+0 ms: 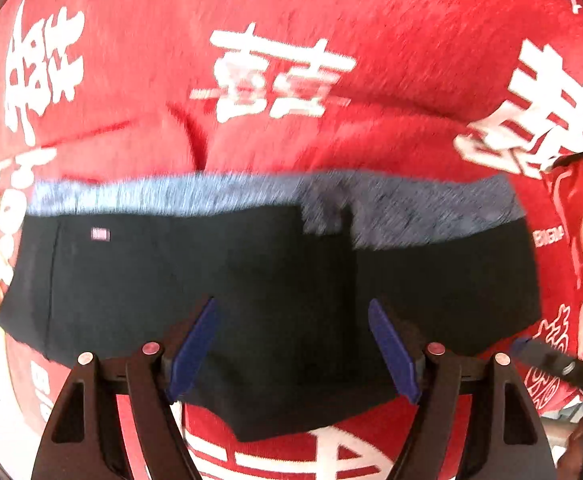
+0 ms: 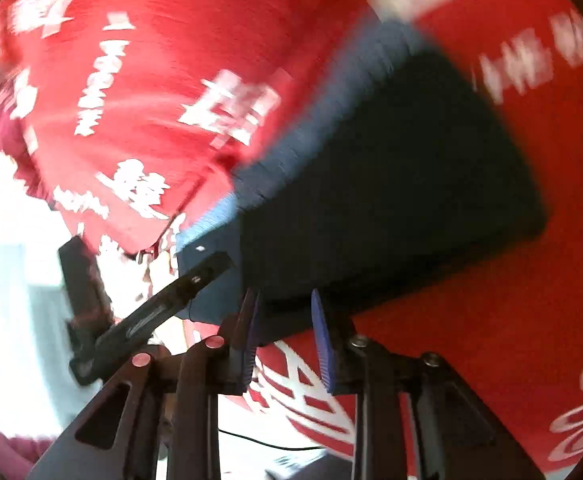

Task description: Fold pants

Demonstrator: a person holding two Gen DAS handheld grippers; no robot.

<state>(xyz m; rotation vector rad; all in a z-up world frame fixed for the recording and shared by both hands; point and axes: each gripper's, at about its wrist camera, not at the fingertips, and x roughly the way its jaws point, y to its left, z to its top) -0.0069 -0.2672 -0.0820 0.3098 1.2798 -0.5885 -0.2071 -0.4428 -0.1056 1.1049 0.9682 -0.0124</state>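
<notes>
Both tongs (image 1: 291, 348) (image 2: 285, 340) gape over black pants (image 1: 211, 280) on red cloth (image 1: 291, 20).

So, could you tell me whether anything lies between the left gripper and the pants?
Nothing visible does. The left gripper sits with jaws open directly over the dark pants, which lie on the red cloth.

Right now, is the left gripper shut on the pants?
No: in the left wrist view the left gripper stands wide open, its blue pads apart over the dark pants, pinching nothing.
</notes>
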